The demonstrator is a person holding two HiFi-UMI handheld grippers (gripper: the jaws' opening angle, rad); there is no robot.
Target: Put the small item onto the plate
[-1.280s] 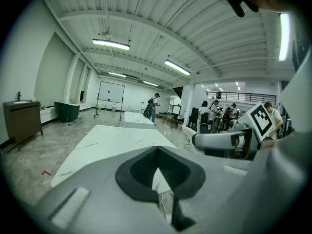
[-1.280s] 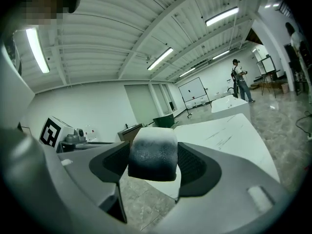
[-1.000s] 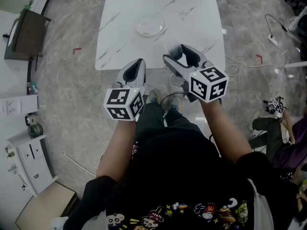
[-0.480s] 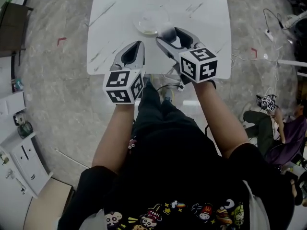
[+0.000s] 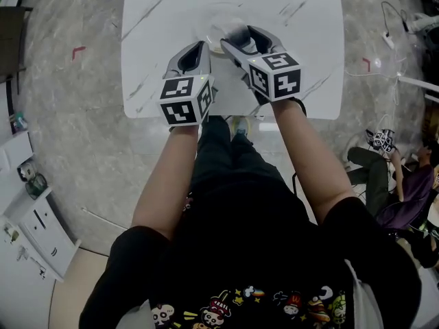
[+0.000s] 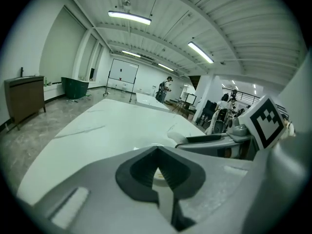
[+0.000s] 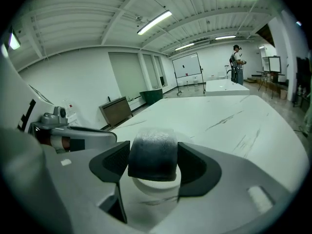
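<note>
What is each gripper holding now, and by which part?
The right gripper holds a small dark item by its two opposite sides, above the plate. The left gripper is shut and empty.

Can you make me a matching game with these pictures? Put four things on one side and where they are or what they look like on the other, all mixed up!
Things:
1. small item
2. left gripper
3. plate
4. table

Clues:
A. white with thin grey streaks
B. shut, with nothing in it
C. dark, held in the fingers of the right gripper
D. pale and round, on the table, just under the dark thing

Right pairs: 1-C, 2-B, 3-D, 4-A
</note>
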